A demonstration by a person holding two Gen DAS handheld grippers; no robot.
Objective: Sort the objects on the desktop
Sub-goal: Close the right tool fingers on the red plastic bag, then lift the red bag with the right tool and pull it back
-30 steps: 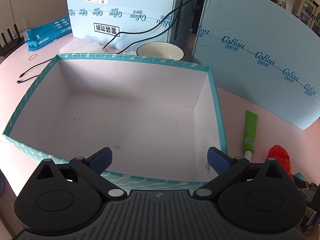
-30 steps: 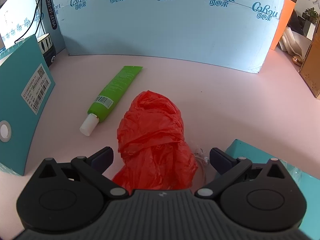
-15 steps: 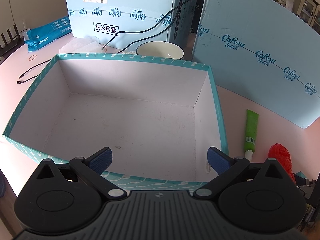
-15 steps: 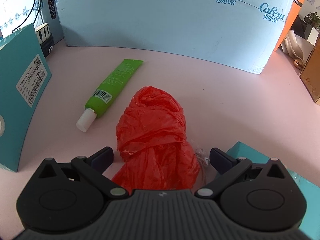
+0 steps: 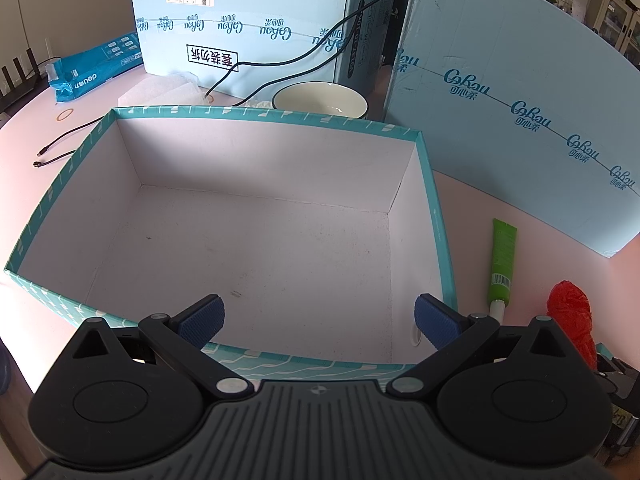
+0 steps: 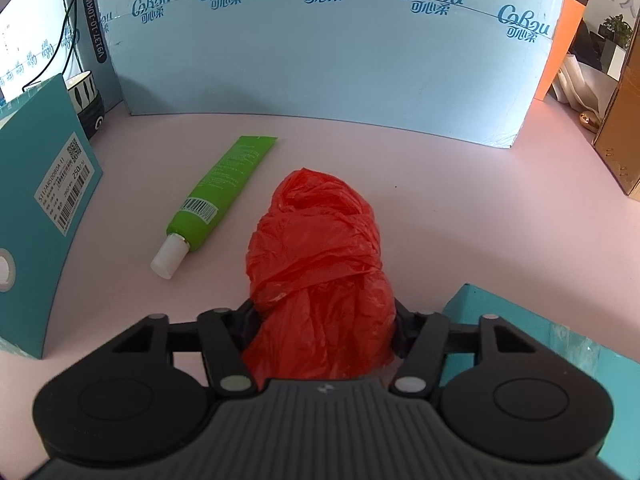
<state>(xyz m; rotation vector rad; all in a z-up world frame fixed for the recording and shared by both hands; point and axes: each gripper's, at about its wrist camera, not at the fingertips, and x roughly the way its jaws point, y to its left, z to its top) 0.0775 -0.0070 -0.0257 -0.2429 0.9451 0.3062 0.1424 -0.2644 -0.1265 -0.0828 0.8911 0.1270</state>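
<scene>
right gripper (image 6: pixel 320 320) clamped on red plastic bag (image 6: pixel 316 256) on pink desk (image 6: pixel 460 208), long axis pointing away. green tube (image 6: pixel 218 192) just left, cap near, barcode showing. "cobou" blue panel (image 6: pixel 320 52) behind. left gripper (image 5: pixel 318 318) spread wide above teal box (image 5: pixel 438 216).

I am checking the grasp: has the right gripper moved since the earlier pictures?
Yes. The right gripper has shut on the red bag and moved forward toward the blue panel.
</scene>
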